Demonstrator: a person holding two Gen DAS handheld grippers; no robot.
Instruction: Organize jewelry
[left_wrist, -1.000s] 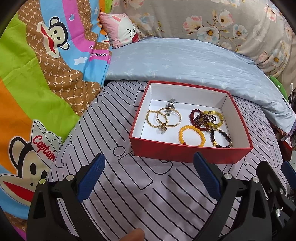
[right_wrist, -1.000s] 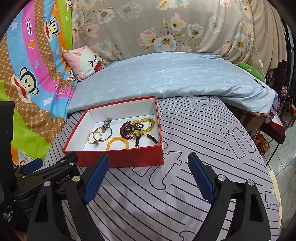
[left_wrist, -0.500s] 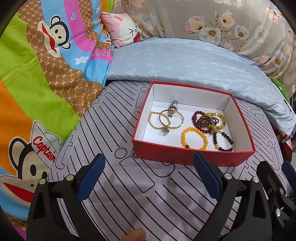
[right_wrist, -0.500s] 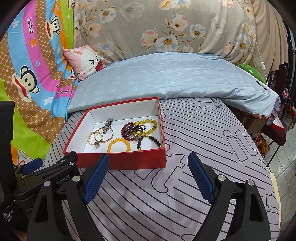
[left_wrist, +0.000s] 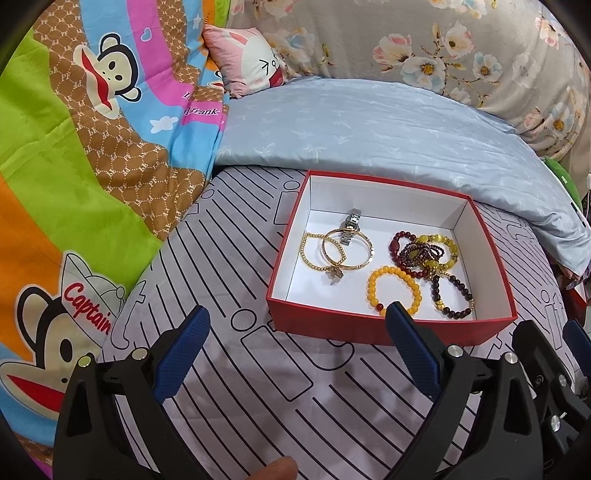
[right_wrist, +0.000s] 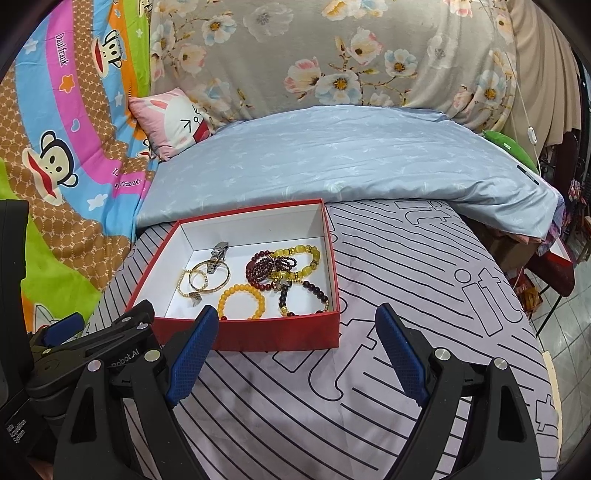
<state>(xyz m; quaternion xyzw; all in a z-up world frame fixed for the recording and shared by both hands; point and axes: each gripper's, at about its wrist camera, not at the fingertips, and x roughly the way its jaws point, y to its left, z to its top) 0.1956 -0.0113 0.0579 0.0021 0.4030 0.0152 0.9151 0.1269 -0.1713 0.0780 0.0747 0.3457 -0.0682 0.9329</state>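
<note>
A red box (left_wrist: 369, 328) (right_wrist: 258, 334) with a white inside sits on the striped bed sheet. It holds a silver watch (left_wrist: 350, 226), gold bangles (left_wrist: 341, 249) (right_wrist: 205, 279), an orange bead bracelet (left_wrist: 393, 290) (right_wrist: 242, 301), and a heap of dark red and yellow bead bracelets (left_wrist: 424, 254) (right_wrist: 284, 267). My left gripper (left_wrist: 297, 315) stands open just in front of the box, nothing between its blue pads. My right gripper (right_wrist: 295, 315) is open too, over the box's near right corner, holding nothing.
A light blue quilt (left_wrist: 369, 136) lies folded behind the box. A colourful monkey-print blanket (left_wrist: 74, 166) covers the left, with a pink cushion (left_wrist: 247, 61) at the back. The bed's edge drops off at right toward a tiled floor (right_wrist: 569, 332).
Both views have crept slightly toward the box, so it sits a little lower and larger in frame. The jaws have stayed wide and the jewelry has not moved.
</note>
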